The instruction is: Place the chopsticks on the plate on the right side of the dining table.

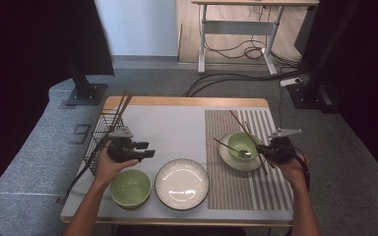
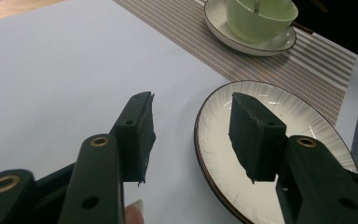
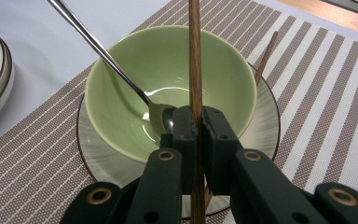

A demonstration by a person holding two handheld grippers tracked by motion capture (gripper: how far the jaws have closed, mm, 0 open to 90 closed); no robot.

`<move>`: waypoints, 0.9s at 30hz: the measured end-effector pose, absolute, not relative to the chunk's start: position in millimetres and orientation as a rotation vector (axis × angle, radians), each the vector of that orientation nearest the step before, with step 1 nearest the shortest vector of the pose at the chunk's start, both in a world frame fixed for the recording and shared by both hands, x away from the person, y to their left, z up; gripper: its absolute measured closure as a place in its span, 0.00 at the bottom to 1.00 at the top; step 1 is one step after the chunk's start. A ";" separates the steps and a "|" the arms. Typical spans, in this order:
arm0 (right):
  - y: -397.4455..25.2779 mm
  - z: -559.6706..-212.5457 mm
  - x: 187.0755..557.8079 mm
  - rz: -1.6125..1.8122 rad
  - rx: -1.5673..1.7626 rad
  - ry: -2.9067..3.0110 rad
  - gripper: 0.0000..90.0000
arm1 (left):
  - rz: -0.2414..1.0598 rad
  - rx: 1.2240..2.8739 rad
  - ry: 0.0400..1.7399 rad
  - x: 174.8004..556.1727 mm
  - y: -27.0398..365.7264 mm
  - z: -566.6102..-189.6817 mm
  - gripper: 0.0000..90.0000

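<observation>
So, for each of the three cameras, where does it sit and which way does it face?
High view: above the person's side, facing forward and down on the table; both forearms enter from below.
Left gripper view: rides the left gripper, facing the white plate between open jaws.
Right gripper view: rides the right gripper, shut on a chopstick over the green bowl.
Shared: both gripper views show that bowl.

The table (image 1: 187, 102) has a wooden top, mostly covered by a pale sheet (image 1: 177, 130) – on its right part lies a striped placemat (image 1: 236, 189). Directly on the sheet stand a white plate (image 1: 182, 184) near the front edge, a green bowl (image 1: 131, 188) just beside it on the left, and a black wire basket (image 1: 100, 137) at the left edge. On the placemat stands a saucer (image 1: 229, 160) that carries a second green bowl (image 1: 241, 144) – a chopstick (image 1: 266, 169) lies beside it.
</observation>
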State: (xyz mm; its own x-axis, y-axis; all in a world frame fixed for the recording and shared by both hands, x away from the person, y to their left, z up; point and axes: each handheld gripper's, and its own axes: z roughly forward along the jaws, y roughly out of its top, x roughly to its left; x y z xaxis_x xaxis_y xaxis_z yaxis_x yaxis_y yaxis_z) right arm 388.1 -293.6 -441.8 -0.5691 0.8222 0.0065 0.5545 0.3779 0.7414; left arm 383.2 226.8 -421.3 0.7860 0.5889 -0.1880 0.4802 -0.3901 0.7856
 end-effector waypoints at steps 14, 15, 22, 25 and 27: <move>-302.0 -444.7 387.4 1.008 1.240 2.247 0.94 | 0.144 2.060 0.790 383.4 225.2 -422.9 0.56; -303.3 -445.1 387.5 1.009 1.244 2.244 0.94 | 0.144 2.060 0.790 383.4 225.1 -423.0 0.56; -309.1 -448.7 386.4 1.006 1.277 2.222 0.94 | 0.144 2.061 0.790 383.3 225.0 -423.0 0.56; -311.0 -449.6 386.0 1.003 1.285 2.216 0.94 | 0.145 2.062 0.790 383.2 224.9 -423.1 0.56; -313.0 -450.1 385.8 1.003 1.294 2.208 0.94 | 0.144 2.063 0.789 383.4 224.8 -423.3 0.56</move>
